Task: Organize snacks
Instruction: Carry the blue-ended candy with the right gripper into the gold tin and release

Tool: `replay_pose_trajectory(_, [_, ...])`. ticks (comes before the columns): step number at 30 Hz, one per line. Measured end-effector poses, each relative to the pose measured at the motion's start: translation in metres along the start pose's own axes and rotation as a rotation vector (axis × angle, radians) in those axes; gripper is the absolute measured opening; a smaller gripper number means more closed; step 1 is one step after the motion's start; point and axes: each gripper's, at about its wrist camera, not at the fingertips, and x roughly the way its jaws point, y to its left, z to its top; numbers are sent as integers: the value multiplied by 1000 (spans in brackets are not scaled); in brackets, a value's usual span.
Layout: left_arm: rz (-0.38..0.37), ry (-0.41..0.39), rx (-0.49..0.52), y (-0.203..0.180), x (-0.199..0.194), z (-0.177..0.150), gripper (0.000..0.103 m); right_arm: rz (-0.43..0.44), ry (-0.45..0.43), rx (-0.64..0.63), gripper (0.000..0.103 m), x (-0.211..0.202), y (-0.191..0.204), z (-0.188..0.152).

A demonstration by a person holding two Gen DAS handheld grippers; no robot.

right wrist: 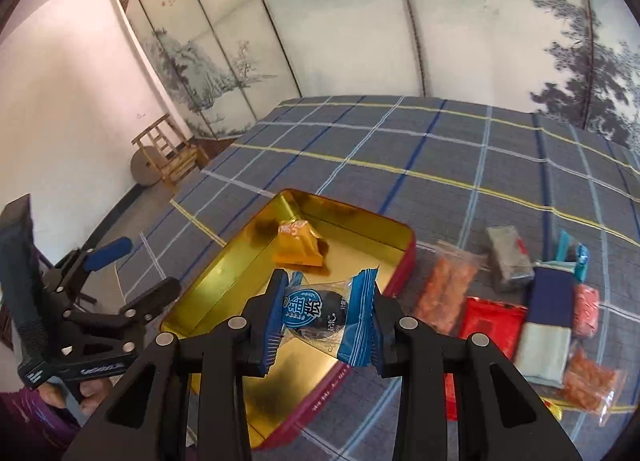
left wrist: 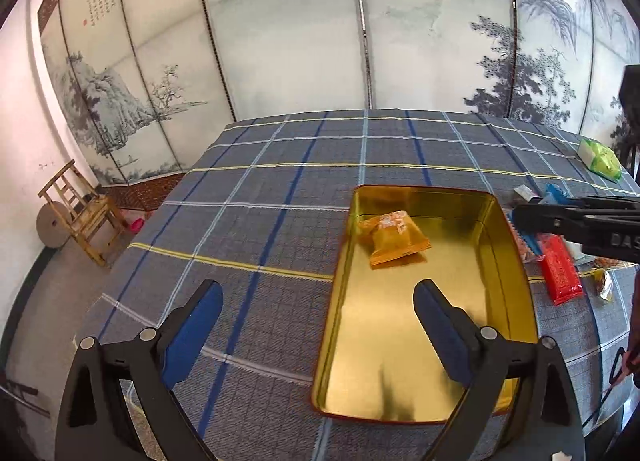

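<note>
Low in the right wrist frame, the right gripper (right wrist: 326, 315) pinches a blue-wrapped snack (right wrist: 320, 311) above the gold tin (right wrist: 208, 293); its slippery wrapper could slide out and drop short. The left gripper (left wrist: 318, 331) gapes wide, empty. Farther in lies an orange packet (right wrist: 298, 247); loose snacks (right wrist: 492, 319) wait at right.

Gold tin mostly free inside, clutter crowding its right side.

The open gold rectangular metal tin (right wrist: 362, 226) is sitting on the blue-grey plaid tablecloth (left wrist: 280, 181) with only an orange foil snack packet (left wrist: 394, 237) occupying its far end, leaving the near floor bare. Left and beyond the tin, cloth is lying clear. To the right, a red flat packet (right wrist: 494, 321), grey wrapped bar (right wrist: 510, 257) and orange clear bags (right wrist: 446, 289) are blocking passage.
</note>
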Motion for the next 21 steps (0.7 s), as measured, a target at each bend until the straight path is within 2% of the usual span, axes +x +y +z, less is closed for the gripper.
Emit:
replay_pose_trajectory(6, [6, 22, -13, 26, -4, -19, 95, -33, 125, -49, 37, 69, 10, 17])
replay_pose_trajectory(14, [-31, 5, -6, 23, -12, -21, 95, -80, 176, -54, 37, 117, 10, 37])
replay_pose_trajectory(16, [-36, 7, -2, 19, -12, -21, 95, -87, 160, -25, 39, 121, 6, 42])
replay_pose_trajectory(18, [-43, 10, 1, 16, -12, -21, 95, -71, 125, 25, 46, 118, 1, 47])
replay_pose_trajectory(20, [-43, 12, 5, 13, -14, -22, 95, -59, 55, 65, 56, 101, -4, 48])
replay_pose_trajectory(21, [-44, 9, 6, 13, -15, -21, 95, -46, 10, 81, 56, 87, -9, 46])
